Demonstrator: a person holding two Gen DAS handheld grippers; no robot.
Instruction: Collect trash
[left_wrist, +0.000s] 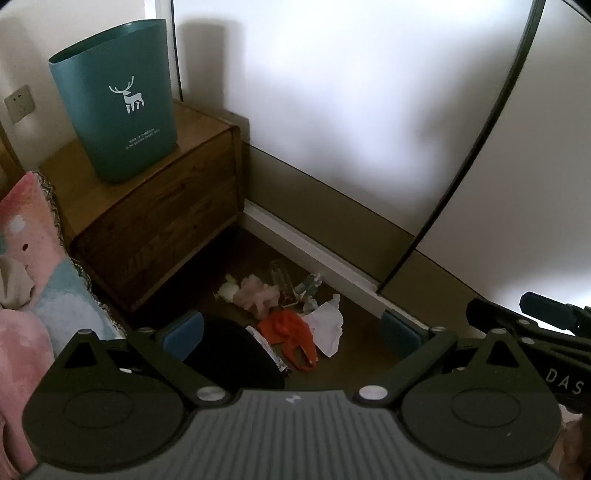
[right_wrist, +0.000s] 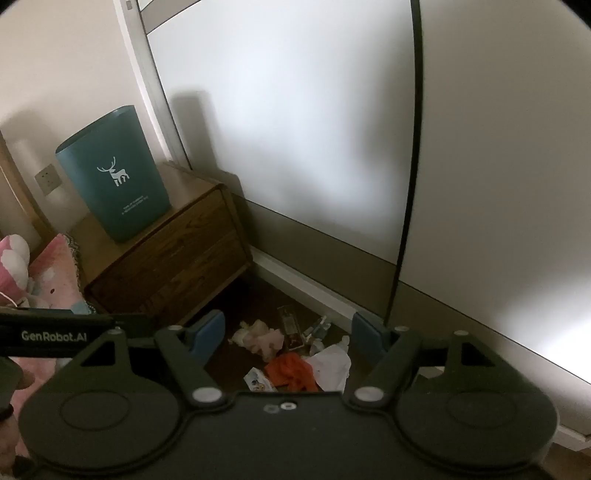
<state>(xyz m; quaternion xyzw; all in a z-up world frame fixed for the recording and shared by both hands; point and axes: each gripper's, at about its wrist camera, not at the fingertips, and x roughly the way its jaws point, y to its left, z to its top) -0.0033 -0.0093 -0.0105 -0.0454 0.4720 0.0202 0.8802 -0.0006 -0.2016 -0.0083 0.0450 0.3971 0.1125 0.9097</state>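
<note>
Where floor meets wall, crumpled orange, white and pink trash (left_wrist: 284, 314) lies heaped.

dim room, soft wall shadows, fisheye-bent edges, slight blur

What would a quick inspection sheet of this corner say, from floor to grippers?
Surface: dark floor between a wooden nightstand and a sliding door track.
Job's things: teal bin with a deer print stands upright on the nightstand; trash pile on the floor includes an orange scrap, white paper, pinkish tissue, clear plastic pieces and a printed wrapper.
Clutter: pink bedding and a plush toy at left.
Grippers: left gripper and right gripper both open, holding nothing, above the pile.
Cables: nothing seen.
Surroundings: wall socket, frosted sliding doors.
</note>
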